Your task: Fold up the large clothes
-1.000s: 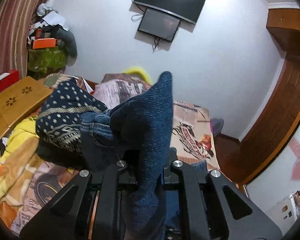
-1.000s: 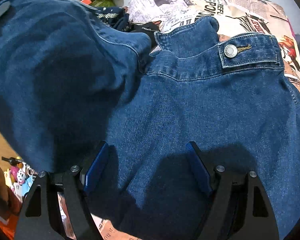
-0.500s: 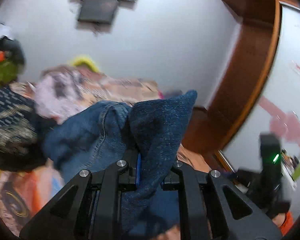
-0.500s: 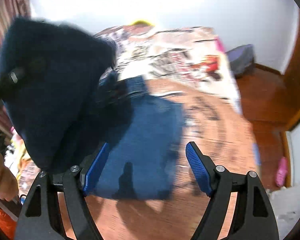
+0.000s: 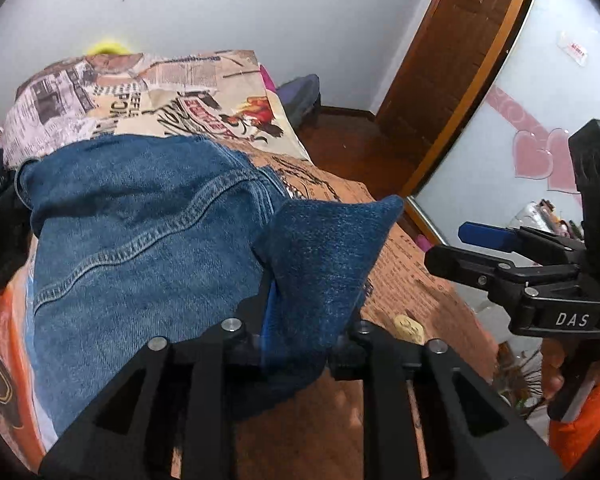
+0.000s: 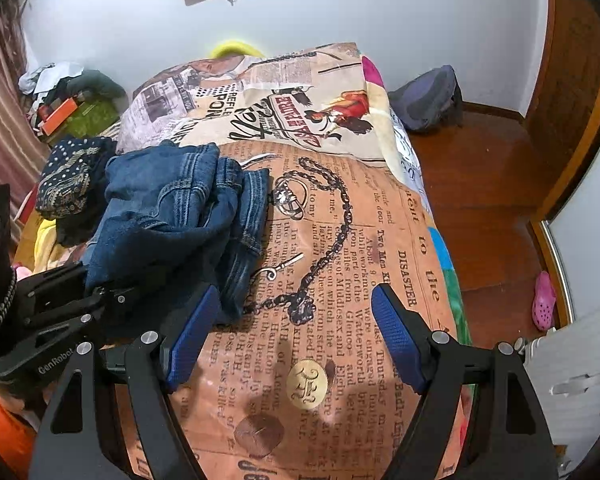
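Denim garment [image 5: 140, 248] within left hand-held gripper [image 5: 300, 332]

The left wrist view looks close over the denim jacket [image 5: 140, 240] toward the door [image 5: 452, 80]. The right wrist view sits higher, facing down the bed [image 6: 340, 240]; both share jacket, bedspread, wall.
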`<state>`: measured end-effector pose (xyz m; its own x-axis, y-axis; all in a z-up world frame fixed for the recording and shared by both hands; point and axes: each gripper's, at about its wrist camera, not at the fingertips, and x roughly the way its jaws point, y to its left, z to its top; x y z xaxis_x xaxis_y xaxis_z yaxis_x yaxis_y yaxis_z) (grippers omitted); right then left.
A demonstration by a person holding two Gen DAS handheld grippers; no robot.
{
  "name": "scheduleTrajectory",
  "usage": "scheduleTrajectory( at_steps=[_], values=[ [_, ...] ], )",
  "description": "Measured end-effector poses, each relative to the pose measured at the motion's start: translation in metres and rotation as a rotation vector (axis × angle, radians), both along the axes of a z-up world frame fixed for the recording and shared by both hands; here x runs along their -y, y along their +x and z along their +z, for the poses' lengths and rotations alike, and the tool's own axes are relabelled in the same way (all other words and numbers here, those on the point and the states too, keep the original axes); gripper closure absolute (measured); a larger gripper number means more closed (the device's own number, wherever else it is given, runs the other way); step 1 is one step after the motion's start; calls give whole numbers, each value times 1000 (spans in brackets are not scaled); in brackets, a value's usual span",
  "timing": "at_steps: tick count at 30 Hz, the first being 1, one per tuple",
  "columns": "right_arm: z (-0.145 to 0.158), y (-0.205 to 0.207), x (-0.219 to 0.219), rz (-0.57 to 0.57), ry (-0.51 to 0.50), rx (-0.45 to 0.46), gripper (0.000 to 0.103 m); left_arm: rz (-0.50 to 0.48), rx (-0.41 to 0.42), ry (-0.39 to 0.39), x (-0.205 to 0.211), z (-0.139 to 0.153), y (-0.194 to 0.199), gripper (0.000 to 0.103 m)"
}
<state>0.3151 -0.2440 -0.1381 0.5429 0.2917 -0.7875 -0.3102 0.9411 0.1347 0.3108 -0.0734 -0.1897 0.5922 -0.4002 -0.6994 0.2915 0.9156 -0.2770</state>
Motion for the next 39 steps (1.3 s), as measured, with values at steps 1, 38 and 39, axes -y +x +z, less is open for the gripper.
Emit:
scheduleTrajectory(
  at_steps=[1, 38, 39],
  values=[
    [3, -5, 2, 3, 4, 5, 27, -7, -6, -7, -2, 1, -1, 75],
    [-29, 43, -62, 197, -9, -141, 27, 247, -89, 193, -153, -34, 2, 49],
    [-26, 44, -65, 203, -18, -137, 27, 245, -88, 200, -152, -33, 2, 49]
  ],
)
